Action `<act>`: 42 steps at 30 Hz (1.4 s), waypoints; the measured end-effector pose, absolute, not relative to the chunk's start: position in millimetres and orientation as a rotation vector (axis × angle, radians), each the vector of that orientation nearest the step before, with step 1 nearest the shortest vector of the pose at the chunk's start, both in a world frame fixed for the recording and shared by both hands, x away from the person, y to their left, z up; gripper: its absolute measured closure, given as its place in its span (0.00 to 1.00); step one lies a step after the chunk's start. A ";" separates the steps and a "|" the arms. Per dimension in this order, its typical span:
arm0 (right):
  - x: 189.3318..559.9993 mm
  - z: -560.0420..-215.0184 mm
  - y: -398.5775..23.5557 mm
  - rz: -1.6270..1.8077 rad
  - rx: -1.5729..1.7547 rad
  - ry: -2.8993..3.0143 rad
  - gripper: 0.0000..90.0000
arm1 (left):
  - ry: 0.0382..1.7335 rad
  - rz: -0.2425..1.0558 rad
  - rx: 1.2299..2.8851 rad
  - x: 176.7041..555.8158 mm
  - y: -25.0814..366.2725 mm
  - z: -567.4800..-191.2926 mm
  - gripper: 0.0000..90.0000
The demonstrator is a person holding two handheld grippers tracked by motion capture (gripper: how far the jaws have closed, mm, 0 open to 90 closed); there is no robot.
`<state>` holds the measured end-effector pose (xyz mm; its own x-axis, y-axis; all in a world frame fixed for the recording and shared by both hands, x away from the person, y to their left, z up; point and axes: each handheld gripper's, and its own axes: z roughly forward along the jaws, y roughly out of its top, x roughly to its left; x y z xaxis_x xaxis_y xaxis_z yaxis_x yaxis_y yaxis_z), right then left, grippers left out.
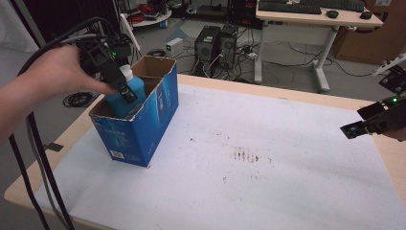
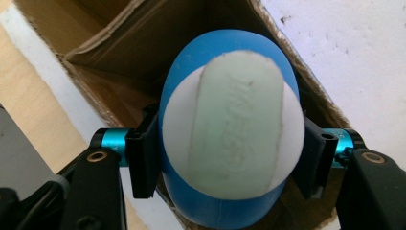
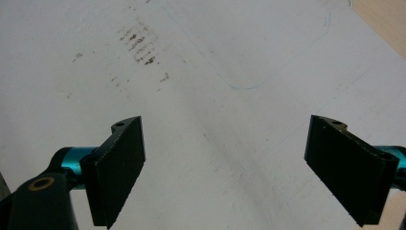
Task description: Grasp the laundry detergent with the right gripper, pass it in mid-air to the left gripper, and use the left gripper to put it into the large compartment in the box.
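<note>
A: High view first: what is the left gripper (image 1: 125, 91) holding?

B: A blue plastic bottle (image 1: 125, 96) with a white cap, rounded and smooth, partly sunk into an open blue cardboard box (image 1: 143, 129) at about ten o'clock on the table (image 1: 287, 96). The box rim is torn and ragged, with bare brown card inside. The bottle's lower body is hidden behind the box wall, and the hand (image 1: 62, 72) covers much of the gripper.

A: And the right gripper (image 1: 352, 130)?

B: At three o'clock, cut off by the frame edge, over a white paper sheet (image 1: 268, 191) with dark smudges near its middle.

A: Left gripper view?

B: The bottle (image 2: 230, 129) is seen end-on: a pale oval cap, blurred, with raised lettering I cannot read, over a blue oval body. The black pads (image 2: 143, 158) pinch its sides at nine and three o'clock. Brown corrugated box (image 2: 119, 52) walls lie behind.

A: Right gripper view?

B: Its flat matte jaws stand spread wide, nothing between them, above the smudged sheet (image 3: 215, 72).
</note>
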<state>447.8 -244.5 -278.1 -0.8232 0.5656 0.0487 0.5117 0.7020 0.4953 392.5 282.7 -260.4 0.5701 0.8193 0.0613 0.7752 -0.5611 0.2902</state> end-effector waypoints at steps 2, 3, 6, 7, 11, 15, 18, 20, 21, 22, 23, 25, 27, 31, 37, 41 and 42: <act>447.5 -278.1 -244.8 0.763 0.890 2.799 0.15 | 1.307 0.282 2.590 392.8 281.8 -263.8 0.42; 447.2 -278.2 -244.6 0.763 0.890 2.799 0.15 | 1.304 0.285 2.597 392.9 281.5 -265.1 0.42; 447.0 -278.2 -244.8 0.769 0.884 2.795 0.15 | 1.298 0.284 2.615 393.2 280.2 -268.9 0.42; 446.9 -277.9 -244.9 0.769 0.887 2.793 0.15 | 1.298 0.284 2.615 393.2 280.2 -268.9 0.42; 446.9 -277.8 -245.5 0.775 0.886 2.789 0.15 | 1.293 0.284 2.621 393.2 280.1 -271.6 0.42; 446.6 -278.6 -245.1 0.772 0.882 2.791 0.15 | 1.293 0.286 2.633 393.7 280.1 -277.6 0.42; 445.9 -278.6 -244.4 0.770 0.885 2.793 0.15 | 1.301 0.284 2.625 394.4 280.8 -281.6 0.42; 445.6 -278.5 -244.4 0.768 0.886 2.794 0.15 | 1.292 0.288 2.628 394.8 281.1 -283.1 0.42; 445.5 -278.5 -244.4 0.767 0.886 2.793 0.15 | 1.289 0.289 2.623 394.8 281.0 -283.1 0.42; 445.4 -278.5 -244.4 0.766 0.887 2.796 0.15 | 1.288 0.291 2.626 394.7 280.9 -283.1 0.42; 445.3 -278.5 -244.4 0.766 0.885 2.797 0.15 | 1.285 0.288 2.628 394.8 280.7 -283.5 0.42; 444.9 -278.5 -244.1 0.766 0.885 2.797 0.15 | 1.274 0.290 2.632 394.7 280.7 -283.8 0.42; 444.9 -278.6 -243.9 0.765 0.878 2.801 0.15 | 1.267 0.289 2.640 395.1 281.2 -283.7 0.42; 444.7 -278.4 -243.2 0.766 0.881 2.800 0.15 | 1.259 0.291 2.646 394.3 280.8 -283.4 0.42; 444.0 -278.2 -242.3 0.763 0.878 2.804 0.15 | 1.255 0.297 2.653 394.4 281.1 -281.8 0.42; 443.7 -277.9 -243.1 0.765 0.874 2.802 0.15 | 1.252 0.301 2.657 394.5 281.1 -280.8 0.42; 443.5 -277.6 -243.2 0.765 0.876 2.802 0.15 | 1.253 0.301 2.653 394.5 280.9 -280.6 0.42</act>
